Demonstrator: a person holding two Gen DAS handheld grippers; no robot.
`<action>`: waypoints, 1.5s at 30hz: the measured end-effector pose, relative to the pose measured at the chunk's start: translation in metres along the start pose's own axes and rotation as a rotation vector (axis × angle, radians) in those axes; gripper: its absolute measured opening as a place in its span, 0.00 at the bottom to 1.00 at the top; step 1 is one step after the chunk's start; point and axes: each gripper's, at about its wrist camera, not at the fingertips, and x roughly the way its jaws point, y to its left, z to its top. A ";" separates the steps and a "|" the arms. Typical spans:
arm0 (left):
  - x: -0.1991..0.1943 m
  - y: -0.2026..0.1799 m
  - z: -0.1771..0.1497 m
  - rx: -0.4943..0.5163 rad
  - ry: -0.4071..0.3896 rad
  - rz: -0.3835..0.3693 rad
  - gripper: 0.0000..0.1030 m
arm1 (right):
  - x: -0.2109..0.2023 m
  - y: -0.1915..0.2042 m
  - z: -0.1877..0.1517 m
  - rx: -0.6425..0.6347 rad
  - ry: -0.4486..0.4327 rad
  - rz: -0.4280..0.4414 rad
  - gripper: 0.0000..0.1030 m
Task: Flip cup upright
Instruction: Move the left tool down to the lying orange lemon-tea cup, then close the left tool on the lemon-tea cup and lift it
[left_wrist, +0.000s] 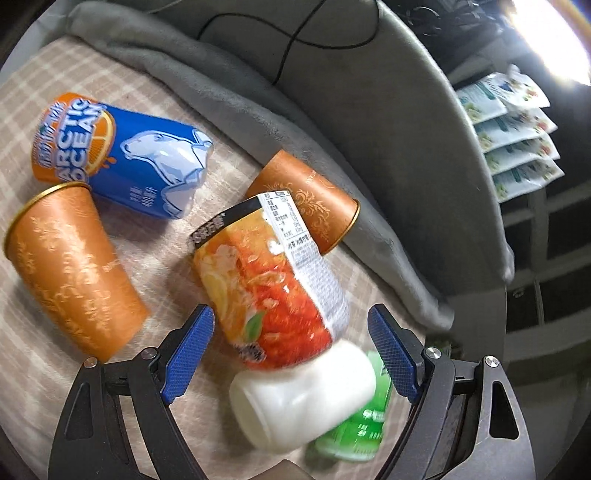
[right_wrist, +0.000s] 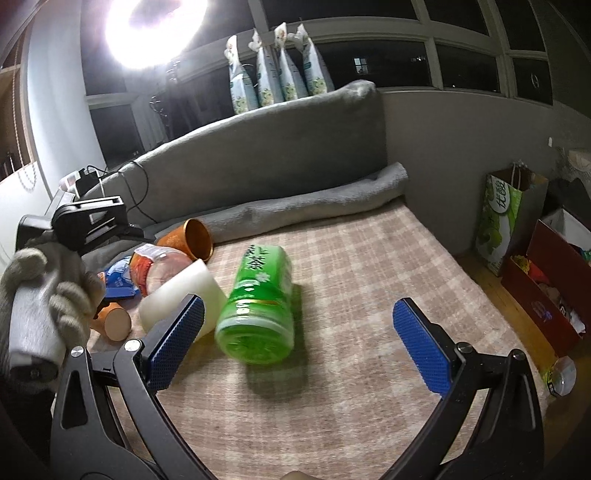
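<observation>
I see a plaid mat (right_wrist: 369, 258) under both grippers. My left gripper (left_wrist: 291, 347) is spread wide around the tilted fruit-print cup (left_wrist: 266, 280), pads not touching it. My right gripper (right_wrist: 299, 339) is released, the green bottle (right_wrist: 258, 306) lying on its side between its fingers, nearer the left one

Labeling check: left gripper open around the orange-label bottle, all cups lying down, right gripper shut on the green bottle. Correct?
One error: the right gripper is open, not shut on the green bottle, which lies free on the mat ahead of it, as the right wrist view shows. The left gripper is open around the orange-label bottle.
</observation>
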 end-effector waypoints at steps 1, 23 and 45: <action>0.003 -0.001 0.001 -0.008 0.003 0.008 0.83 | 0.000 -0.004 -0.001 0.008 0.002 -0.003 1.00; 0.051 0.020 0.017 -0.349 0.023 -0.007 0.87 | 0.002 -0.025 -0.003 0.043 0.008 -0.004 1.00; -0.008 0.028 -0.002 -0.085 -0.045 -0.083 0.85 | 0.000 -0.025 -0.005 0.060 0.002 -0.023 1.00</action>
